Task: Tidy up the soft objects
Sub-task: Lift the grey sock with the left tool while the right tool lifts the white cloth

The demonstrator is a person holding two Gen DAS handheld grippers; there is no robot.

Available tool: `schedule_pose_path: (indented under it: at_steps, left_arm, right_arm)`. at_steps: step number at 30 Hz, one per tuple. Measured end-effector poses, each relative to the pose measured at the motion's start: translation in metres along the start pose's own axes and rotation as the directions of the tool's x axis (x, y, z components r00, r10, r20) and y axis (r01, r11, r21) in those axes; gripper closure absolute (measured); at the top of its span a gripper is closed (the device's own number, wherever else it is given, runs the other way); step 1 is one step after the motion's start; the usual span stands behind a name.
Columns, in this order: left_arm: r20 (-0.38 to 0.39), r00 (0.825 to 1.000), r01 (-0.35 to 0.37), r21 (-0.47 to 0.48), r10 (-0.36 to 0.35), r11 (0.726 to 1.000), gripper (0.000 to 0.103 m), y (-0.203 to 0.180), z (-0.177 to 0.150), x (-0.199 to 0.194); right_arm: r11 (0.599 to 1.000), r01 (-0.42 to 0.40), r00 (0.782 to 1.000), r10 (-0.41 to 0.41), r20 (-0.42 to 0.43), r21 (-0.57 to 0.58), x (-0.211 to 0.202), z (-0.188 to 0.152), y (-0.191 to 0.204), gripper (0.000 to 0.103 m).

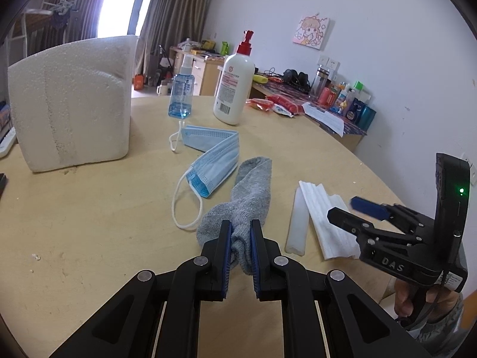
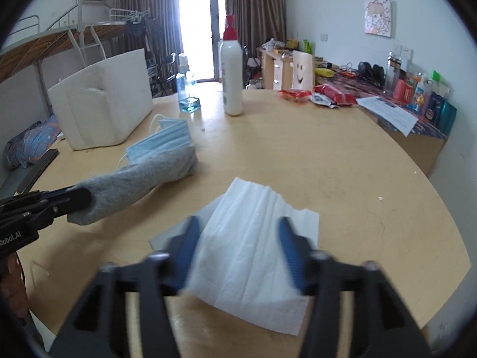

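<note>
Pale wall [image 2: 328,6] with cartoon picture [image 2: 377,17], brown curtains [image 2: 253,9], bright balcony door [image 2: 198,29], cluttered side desk [image 2: 423,131]

Right tongs [image 2: 238,253] motion-blurred; sock [image 1: 247,197] end hidden between left tongs [image 1: 241,232]; bottle labels unreadable.

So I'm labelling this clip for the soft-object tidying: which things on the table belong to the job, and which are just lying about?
Part of the job:
- grey sock, clamped in the left gripper
- blue face masks
- white tissue, lying between the open fingers of the right gripper

Just lying about:
- lotion pump bottle
- blue spray bottle
- white foam box
- red snack packets
</note>
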State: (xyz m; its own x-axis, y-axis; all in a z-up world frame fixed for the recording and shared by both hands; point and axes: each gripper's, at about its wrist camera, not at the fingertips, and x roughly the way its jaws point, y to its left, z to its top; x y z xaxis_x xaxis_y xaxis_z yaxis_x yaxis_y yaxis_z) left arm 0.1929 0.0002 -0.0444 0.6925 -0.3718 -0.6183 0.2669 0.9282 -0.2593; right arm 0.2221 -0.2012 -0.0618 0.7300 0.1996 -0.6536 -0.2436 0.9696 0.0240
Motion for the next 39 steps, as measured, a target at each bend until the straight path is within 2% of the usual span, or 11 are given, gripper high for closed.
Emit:
schedule_pose_path:
  at_steps: [14,15,17,18,20,23,28,35,39]
  left_arm:
    - [0.02,1.0,0.007,0.02,-0.007,1.0,0.09,-0.003,-0.003,-0.007]
    - [0.021,1.0,0.007,0.021,-0.007,1.0,0.09,-0.004,-0.003,-0.007]
    - [0.022,1.0,0.005,0.021,-0.005,1.0,0.09,-0.004,-0.003,-0.007]
    - [0.024,1.0,0.004,0.02,-0.004,1.0,0.09,-0.004,-0.003,-0.007]
    - [0.025,1.0,0.002,0.019,-0.003,1.0,0.09,-0.004,-0.003,-0.008]
    - [0.026,1.0,0.001,0.016,-0.001,1.0,0.09,-0.004,-0.003,-0.007]
    - [0.039,0.999,0.003,0.027,-0.005,1.0,0.09,-0.006,0.0,-0.012]
    - [0.119,0.993,-0.016,0.057,0.009,0.998,0.092,-0.01,0.014,-0.038]
    - [0.16,0.987,-0.013,0.073,0.001,0.997,0.092,-0.015,0.019,-0.054]
  right_arm:
    - [0.999,0.008,0.997,-0.005,-0.08,0.039,0.016,-0.011,-0.008,0.037]
    - [0.999,0.01,0.996,-0.005,-0.091,0.049,0.018,-0.012,-0.01,0.041]
    - [0.998,0.026,0.996,-0.02,-0.091,0.061,0.018,-0.012,-0.013,0.057]
    - [0.997,0.031,0.995,-0.025,-0.094,0.065,0.018,-0.012,-0.014,0.061]
    - [0.997,0.026,0.996,-0.019,-0.093,0.074,0.017,-0.013,-0.017,0.077]
    - [0.996,0.01,0.996,-0.003,-0.085,0.084,0.016,-0.015,-0.019,0.091]
    - [0.994,-0.009,0.999,0.013,-0.037,0.107,0.003,-0.01,-0.025,0.093]
    - [0.995,-0.037,0.996,0.029,0.09,0.094,-0.032,0.009,-0.023,0.093]
    - [0.995,-0.052,0.991,0.04,0.127,0.086,-0.042,0.017,-0.019,0.093]
